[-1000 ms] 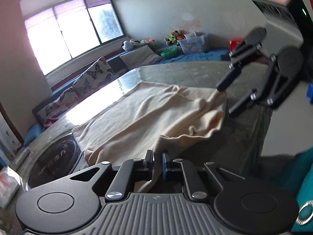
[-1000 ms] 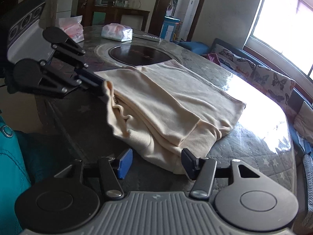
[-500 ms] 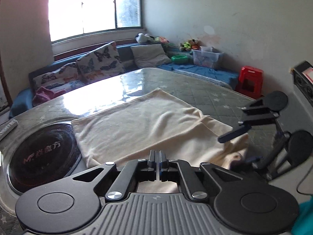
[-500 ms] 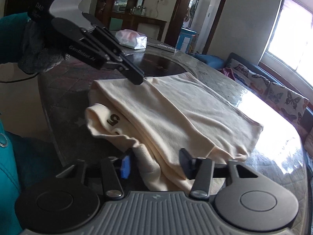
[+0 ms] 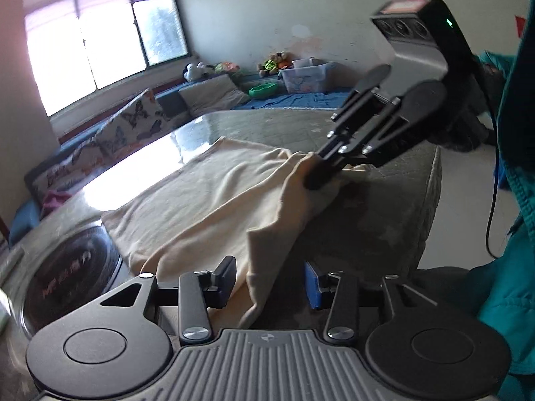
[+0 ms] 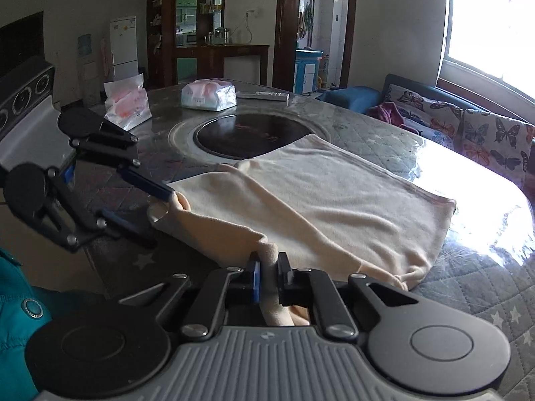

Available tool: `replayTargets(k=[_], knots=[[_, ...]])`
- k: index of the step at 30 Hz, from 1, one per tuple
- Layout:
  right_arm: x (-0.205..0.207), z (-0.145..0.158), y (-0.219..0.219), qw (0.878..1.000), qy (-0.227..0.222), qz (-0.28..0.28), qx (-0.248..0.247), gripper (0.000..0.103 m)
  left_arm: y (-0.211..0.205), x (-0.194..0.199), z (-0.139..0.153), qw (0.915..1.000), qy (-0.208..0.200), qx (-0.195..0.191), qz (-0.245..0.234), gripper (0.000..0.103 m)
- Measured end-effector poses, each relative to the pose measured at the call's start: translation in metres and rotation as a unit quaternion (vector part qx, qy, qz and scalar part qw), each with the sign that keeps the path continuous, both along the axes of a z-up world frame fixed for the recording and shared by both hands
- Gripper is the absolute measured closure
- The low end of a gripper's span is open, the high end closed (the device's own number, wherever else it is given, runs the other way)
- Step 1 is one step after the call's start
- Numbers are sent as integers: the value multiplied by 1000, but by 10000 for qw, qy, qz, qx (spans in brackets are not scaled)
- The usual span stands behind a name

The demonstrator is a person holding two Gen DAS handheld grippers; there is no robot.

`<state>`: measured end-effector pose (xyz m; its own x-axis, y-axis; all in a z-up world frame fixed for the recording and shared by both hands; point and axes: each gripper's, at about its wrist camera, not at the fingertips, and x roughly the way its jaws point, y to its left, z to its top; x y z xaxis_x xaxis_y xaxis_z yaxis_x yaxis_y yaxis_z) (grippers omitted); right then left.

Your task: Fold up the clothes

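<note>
Cream knit, soft and limp: that is how we judge the garment [image 6: 334, 200], which lies on the quilted table [image 6: 384, 140], its far half flat just beside the dark round inset [image 6: 247, 133] and its near edge lifted. Our right gripper [image 6: 267, 267] has its two fingers pressed together on a bunched fold at the garment's near edge. Our left gripper [image 5: 267, 277] stands with its fingers spread wide, a hanging corner of the garment between them but not pinched; in the right view its upper finger touches the cloth at that corner.

We expect cloth this light to sag and stretch between holds, to slide easily on the glossy part of the table and to drag on the quilting. Corners and hems look like the best places to take it, since a pinch in the middle would only gather wrinkles.

Beyond the garment the table runs bare toward the window [image 5: 100, 43], so there is room to lay a fold that way. On the inset's far side sit two tissue packs [image 6: 209, 95], well apart from the garment. The table's near edge lies just beside the lifted hem, so cloth could slip off there.
</note>
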<state>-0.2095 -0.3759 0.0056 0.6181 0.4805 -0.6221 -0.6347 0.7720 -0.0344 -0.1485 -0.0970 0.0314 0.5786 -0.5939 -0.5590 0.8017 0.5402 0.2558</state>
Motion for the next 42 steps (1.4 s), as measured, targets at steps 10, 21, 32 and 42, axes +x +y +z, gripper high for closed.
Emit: replayTargets(k=[10, 21, 32, 42], knots=[[-20, -7, 5, 9986, -253, 281, -381, 68, -12, 31, 6, 9988, 182, -328, 313, 93], [-2, -26, 3, 9986, -158, 91, -494, 89, -11, 34, 7, 9987, 221, -299, 347, 89], [23, 0, -12, 9992, 239, -203, 250, 91, 1, 11, -14, 9985, -153, 154, 500, 60], [18, -2, -11, 9991, 69, -365, 194, 93, 9, 11, -22, 9964, -484, 546, 441, 90]])
